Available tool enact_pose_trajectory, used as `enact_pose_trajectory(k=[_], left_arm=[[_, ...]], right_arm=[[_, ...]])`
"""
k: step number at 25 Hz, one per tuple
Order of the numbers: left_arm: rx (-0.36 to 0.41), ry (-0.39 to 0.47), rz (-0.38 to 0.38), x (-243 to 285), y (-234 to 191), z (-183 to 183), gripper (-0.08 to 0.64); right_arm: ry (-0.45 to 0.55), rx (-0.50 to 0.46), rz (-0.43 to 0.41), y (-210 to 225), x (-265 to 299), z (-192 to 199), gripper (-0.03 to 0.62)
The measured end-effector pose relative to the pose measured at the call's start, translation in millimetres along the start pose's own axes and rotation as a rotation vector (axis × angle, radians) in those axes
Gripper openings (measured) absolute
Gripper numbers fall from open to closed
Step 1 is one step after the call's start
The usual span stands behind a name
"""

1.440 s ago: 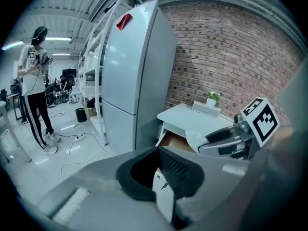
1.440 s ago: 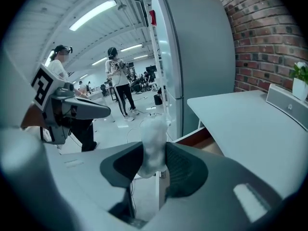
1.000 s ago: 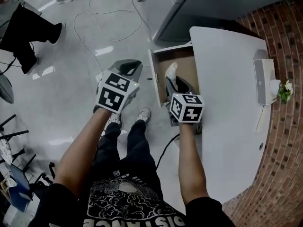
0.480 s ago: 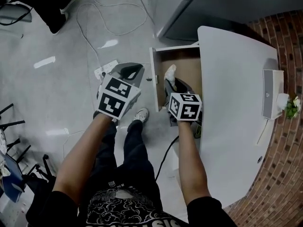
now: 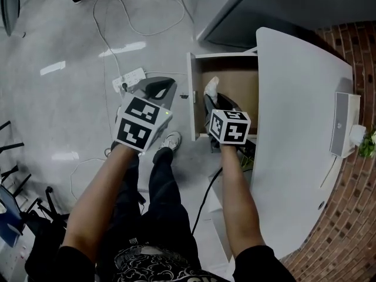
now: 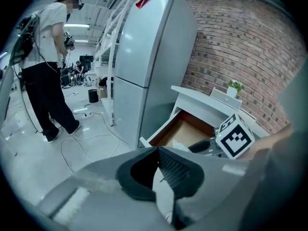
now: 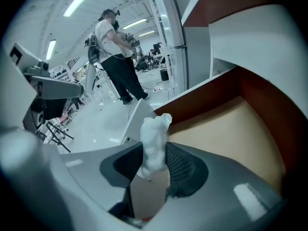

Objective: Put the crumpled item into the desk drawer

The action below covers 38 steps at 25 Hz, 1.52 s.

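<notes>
We record the right hand-held gripper [image 7: 153,154] closed on a crumpled white tissue [image 7: 155,137], which stands upright between its jaws and projects past their tips. The wad is held over the tan floor of the open desk drawer [image 7: 231,129], near the drawer's front panel. The left hand-held gripper [image 6: 158,151] has its jaws together with nothing between them and hangs over the grey floor [image 5: 70,116], just outside the drawer front. The white surface [image 5: 294,128] overhangs the drawer and carries a tissue box [image 5: 343,125] beside the brick wall [image 5: 352,216]. A power strip [image 5: 129,79] lies on the floor ahead of the left gripper. A person [image 6: 48,61] stands well off.
</notes>
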<state>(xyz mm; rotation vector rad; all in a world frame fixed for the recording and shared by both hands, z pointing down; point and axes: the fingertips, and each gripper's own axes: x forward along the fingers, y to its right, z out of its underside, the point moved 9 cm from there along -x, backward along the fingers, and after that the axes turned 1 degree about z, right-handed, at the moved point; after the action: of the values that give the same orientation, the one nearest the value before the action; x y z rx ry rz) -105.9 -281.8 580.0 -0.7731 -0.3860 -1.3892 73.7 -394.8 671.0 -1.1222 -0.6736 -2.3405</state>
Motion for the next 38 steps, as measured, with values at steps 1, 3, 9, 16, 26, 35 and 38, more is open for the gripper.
enact_pose_trajectory(k=[1, 3, 9, 16, 26, 35, 38], left_arm=[[-0.001, 0.004, -0.002, 1.5, -0.2, 1.0, -0.002], [-0.004, 0.011, -0.003, 4.6, 0.4, 2.9, -0.002], [-0.018, 0.003, -0.005, 9.8, 2.2, 12.7, -0.002], [-0.024, -0.001, -0.015, 12.3, 1.7, 15.6, -0.002], [-0.011, -0.005, -0.020, 7.6, 6.6, 12.3, -0.002], [-0.003, 0.015, -0.049, -15.9, 13.2, -8.5, -0.002], [-0.003, 0.026, -0.061, -25.6, 14.6, -18.3, -0.002]], right_arm=[[-0.004, 0.000, -0.003, 0.9, 3.0, 1.4, 0.152], [-0.009, -0.004, -0.007, 1.9, 8.0, 3.8, 0.152], [-0.018, -0.013, -0.012, 2.7, 16.9, 7.5, 0.153], [-0.003, -0.004, 0.004, 11.9, 16.7, 5.4, 0.158], [0.010, 0.019, 0.022, 15.0, 6.1, 10.0, 0.198], [0.052, -0.041, -0.017, -8.8, -19.0, -21.2, 0.198], [0.075, -0.028, -0.043, -20.0, -29.4, -33.2, 0.195]])
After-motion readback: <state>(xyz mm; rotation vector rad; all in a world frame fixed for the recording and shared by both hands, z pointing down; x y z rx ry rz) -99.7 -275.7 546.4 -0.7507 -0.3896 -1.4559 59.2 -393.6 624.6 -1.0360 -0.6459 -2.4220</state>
